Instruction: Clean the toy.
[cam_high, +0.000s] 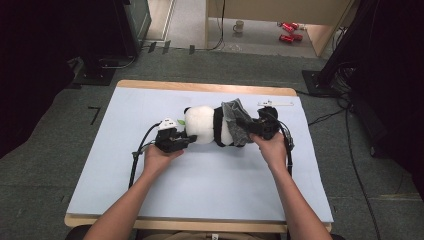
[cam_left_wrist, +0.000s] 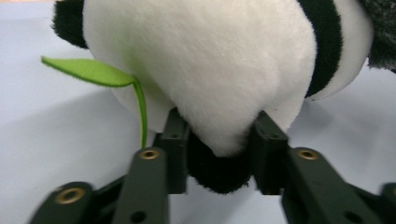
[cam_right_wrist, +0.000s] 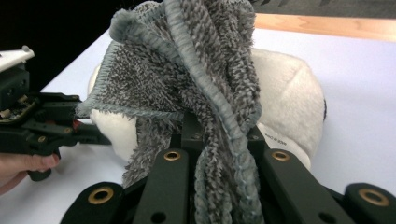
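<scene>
A plush panda (cam_high: 207, 126) is lying on its side near the middle of the pale blue table mat (cam_high: 200, 185), and every place below is given from it. At the panda's left end, the left gripper (cam_high: 181, 141) is being held by the person's left hand (cam_high: 159, 159); in the left gripper view its two black jaws are pressing from both sides into a fold of the white and black plush (cam_left_wrist: 219, 84), so the toy is being gripped there. A green felt leaf (cam_left_wrist: 91, 71) on a thin stem is sticking out just beside that grip, on the side away from the grey cloth.

Over the panda's right end a grey fleecy cloth (cam_high: 239, 122) is being draped, and it is being pinched by the right gripper (cam_high: 256, 128), whose jaws are closed on a bunched, twisted strand of the cloth (cam_right_wrist: 219, 116). The cloth is standing between that gripper and the panda's white body (cam_right_wrist: 289, 102), hiding much of it.

Just beyond the panda, near the mat's far edge, a flat white strip (cam_high: 275, 104) is lying, well apart from both grippers. On the floor far behind the panda, a mug (cam_high: 239, 26) and red cans (cam_high: 288, 31) are being left clear of the table.
</scene>
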